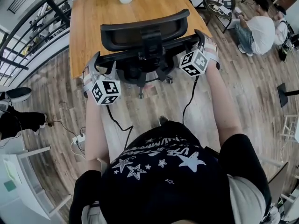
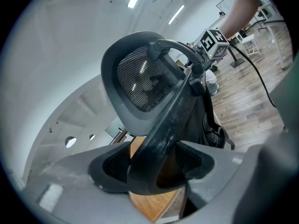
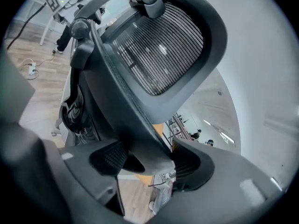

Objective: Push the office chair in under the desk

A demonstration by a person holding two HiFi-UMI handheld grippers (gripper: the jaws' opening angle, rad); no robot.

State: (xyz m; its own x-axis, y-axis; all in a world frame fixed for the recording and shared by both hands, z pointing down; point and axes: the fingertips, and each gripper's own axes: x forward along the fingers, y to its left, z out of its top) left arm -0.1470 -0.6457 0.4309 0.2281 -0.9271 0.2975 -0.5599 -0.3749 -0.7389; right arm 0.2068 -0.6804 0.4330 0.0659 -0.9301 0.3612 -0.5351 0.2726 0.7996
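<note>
Fingers of L gripper are clamped on the chair's back frame, one pad each side. R gripper fingers pinch the frame's other side the same way, jaws wide bc the bar is thick.

Chair sits at desk's near edge, back twd the person, base on the floor just off that edge. Seat is hidden behind the back, so can't tell how far under it is.

Step, imo: mid-push, prob. late in it. Next move needs an even fwd shove from both hands so the chair rolls straight w/o swivelling, easing off before the back meets the desk edge.

Writing: cubes carry b/w square markers only, no text. Shirt has white stars + letters, too warped to read. No brand seen on chair.
</note>
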